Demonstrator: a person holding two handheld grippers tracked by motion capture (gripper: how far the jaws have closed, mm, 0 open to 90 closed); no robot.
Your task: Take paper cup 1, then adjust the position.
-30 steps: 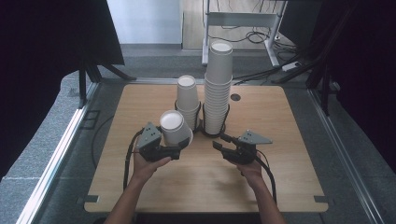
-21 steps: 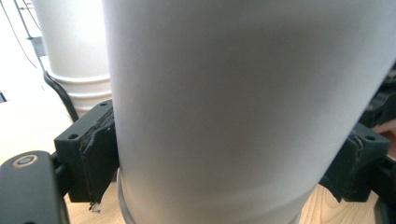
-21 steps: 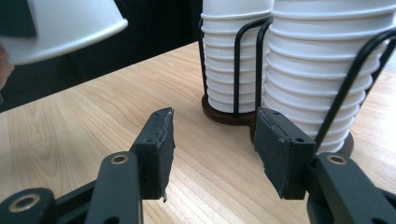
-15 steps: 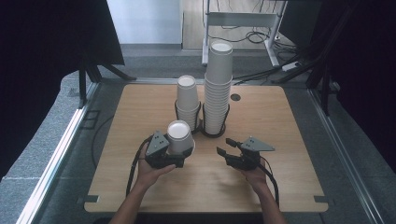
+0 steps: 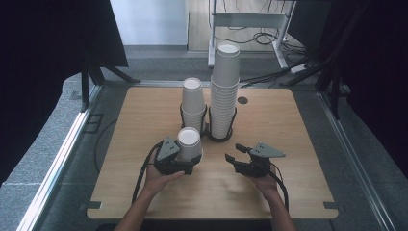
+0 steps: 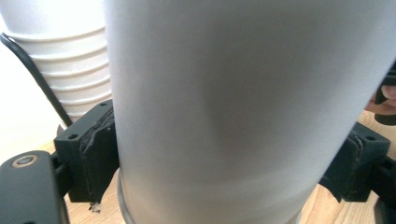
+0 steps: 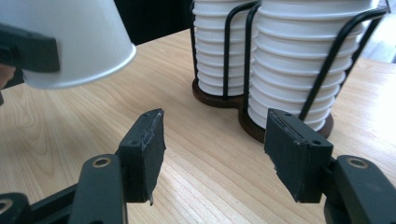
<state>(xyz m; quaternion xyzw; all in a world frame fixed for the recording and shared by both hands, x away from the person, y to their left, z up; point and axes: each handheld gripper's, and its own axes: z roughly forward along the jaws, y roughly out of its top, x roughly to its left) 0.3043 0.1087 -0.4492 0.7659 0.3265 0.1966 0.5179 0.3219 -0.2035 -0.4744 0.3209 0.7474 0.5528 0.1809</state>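
The left gripper (image 5: 185, 161) clamps an inverted white paper cup (image 5: 189, 143), now carried lower and nearer the person than a second ago, likely for setting down. The right gripper (image 5: 235, 155), empty, has just been opening its jaws. Behind, the black wire holder (image 5: 217, 135) keeps two cup stacks (image 5: 224, 91).
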